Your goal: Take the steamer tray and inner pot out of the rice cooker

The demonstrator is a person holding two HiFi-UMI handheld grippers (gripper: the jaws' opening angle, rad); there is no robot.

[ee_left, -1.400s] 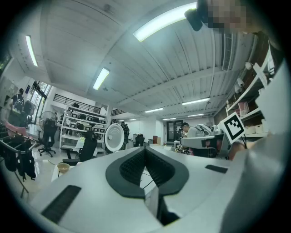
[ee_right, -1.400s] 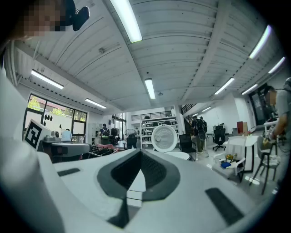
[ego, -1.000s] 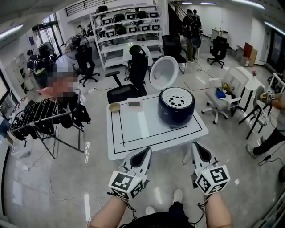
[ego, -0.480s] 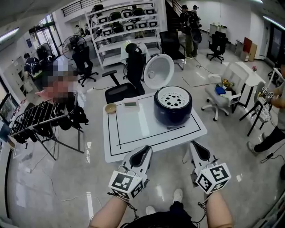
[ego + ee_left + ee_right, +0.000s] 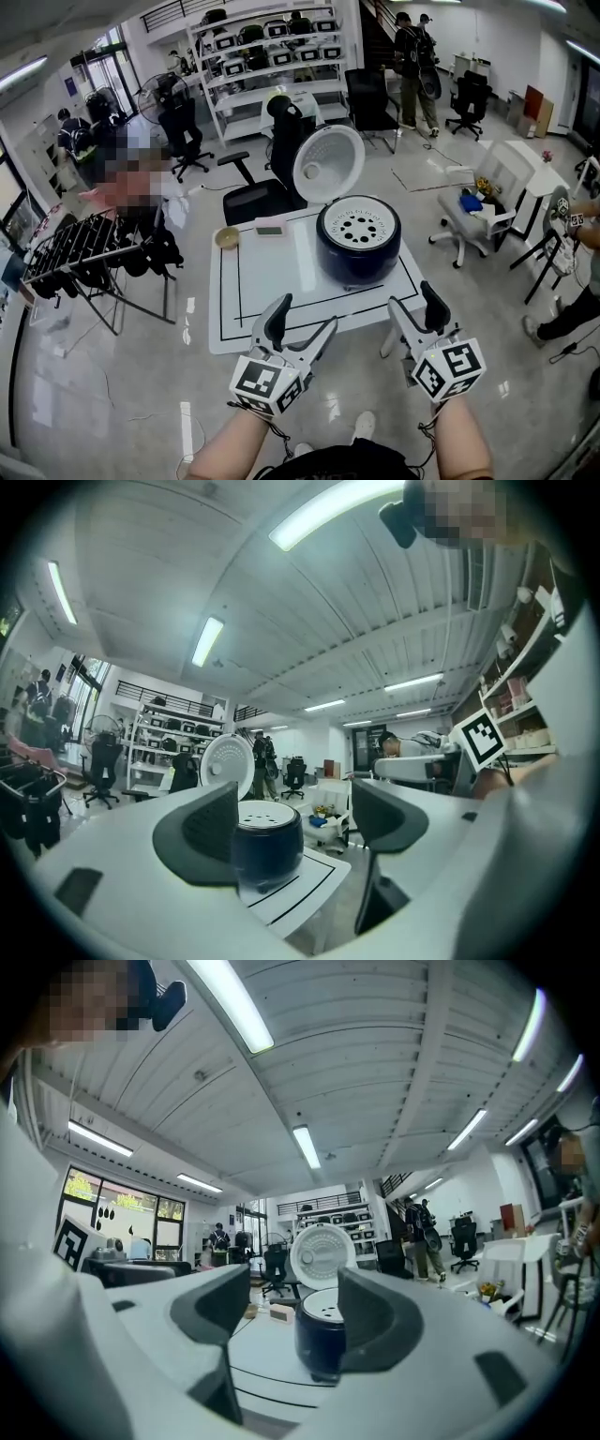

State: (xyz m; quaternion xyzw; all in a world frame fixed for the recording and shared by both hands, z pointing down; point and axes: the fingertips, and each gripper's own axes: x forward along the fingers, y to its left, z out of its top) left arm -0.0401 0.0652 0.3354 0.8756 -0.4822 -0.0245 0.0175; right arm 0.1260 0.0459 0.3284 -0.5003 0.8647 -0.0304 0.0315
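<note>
A dark blue rice cooker stands on the white table with its white lid swung up. The white steamer tray, pierced with holes, sits in its mouth; the inner pot is hidden beneath. My left gripper hovers at the table's near edge, and my right gripper is beside it, short of the cooker. Both sets of jaws have just been opening and hold nothing. The left gripper view frames the cooker between open jaws. The right gripper view shows the cooker likewise.
A small bowl and a flat little box lie at the table's far left. A black office chair stands behind the table, a drying rack to the left, a white chair to the right. People stand further back.
Both grippers went from shut to open. They and the view advanced toward the table, so the cooker now sits closer.
</note>
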